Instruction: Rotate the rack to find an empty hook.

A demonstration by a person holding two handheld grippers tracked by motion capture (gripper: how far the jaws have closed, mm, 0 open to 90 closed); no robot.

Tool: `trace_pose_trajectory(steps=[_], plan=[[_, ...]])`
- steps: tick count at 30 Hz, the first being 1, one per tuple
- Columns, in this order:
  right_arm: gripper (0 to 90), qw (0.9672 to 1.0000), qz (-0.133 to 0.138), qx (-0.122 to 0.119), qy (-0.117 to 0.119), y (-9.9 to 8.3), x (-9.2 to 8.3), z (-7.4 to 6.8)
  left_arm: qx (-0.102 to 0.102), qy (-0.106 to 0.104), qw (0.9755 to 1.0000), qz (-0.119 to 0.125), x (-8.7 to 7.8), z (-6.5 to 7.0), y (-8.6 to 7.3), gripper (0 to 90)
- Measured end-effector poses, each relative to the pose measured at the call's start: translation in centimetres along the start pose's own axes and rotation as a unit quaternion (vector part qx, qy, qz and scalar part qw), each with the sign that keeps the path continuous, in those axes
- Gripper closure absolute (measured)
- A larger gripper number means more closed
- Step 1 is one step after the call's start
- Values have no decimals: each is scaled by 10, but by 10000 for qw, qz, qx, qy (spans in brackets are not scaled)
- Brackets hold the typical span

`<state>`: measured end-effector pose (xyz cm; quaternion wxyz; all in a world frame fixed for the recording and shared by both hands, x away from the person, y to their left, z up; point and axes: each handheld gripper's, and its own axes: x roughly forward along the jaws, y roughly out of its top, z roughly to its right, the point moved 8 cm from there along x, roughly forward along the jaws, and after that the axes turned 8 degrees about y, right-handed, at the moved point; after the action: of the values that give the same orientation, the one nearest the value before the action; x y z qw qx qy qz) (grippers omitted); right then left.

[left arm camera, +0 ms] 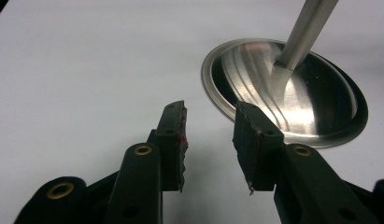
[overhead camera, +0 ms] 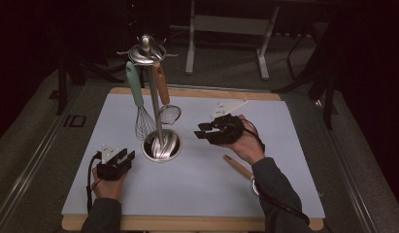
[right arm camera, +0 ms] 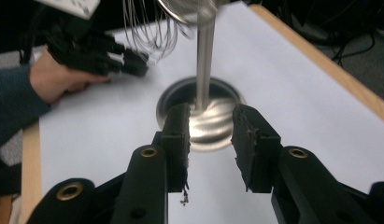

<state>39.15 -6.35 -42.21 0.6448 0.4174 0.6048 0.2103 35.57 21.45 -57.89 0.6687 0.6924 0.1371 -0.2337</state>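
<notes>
Standing apart with nothing between them, the jaws of the left gripper are open just above the white mat, and their pads touch nothing. In the left gripper view the round steel base of the utensil stand lies just beyond the right jaw, and its pole is cut off by the top edge. The right gripper is open too, its jaws empty and pointing at the same base, which is partly hidden behind them. In the high view this gripper is held above the mat, to the right of the stand, well apart from the left gripper at the near left.

From the stand's top ring hang a whisk with a pale green handle and a small strainer with a wooden handle; the right gripper view shows their wires and rim blurred and cut off at the top. A third utensil with a wooden handle lies on the mat near the right hand; its head is hidden under the sleeve, so I cannot tell what it is. The room behind the table is too dark to read.
</notes>
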Motion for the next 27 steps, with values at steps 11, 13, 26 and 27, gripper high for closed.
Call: trace_pose_trajectory(steps=[11, 13, 26, 27], plan=[[653, 9990, -266, 354, -105, -45, 1, 4, -127, -174, 9995, 213, -12, 4, 11, 691], [654, 9988, -240, 424, -78, -51, -1, 4, -203, -234, 9986, 418, -21, 6, 19, 686], [638, 9974, -338, 631, -49, -79, 3, 3, -380, -609, 9918, 1059, -52, 24, 57, 643], [633, 9972, -362, 650, -23, -82, 4, 3, -394, -652, 9909, 1114, -55, 25, 60, 647]])
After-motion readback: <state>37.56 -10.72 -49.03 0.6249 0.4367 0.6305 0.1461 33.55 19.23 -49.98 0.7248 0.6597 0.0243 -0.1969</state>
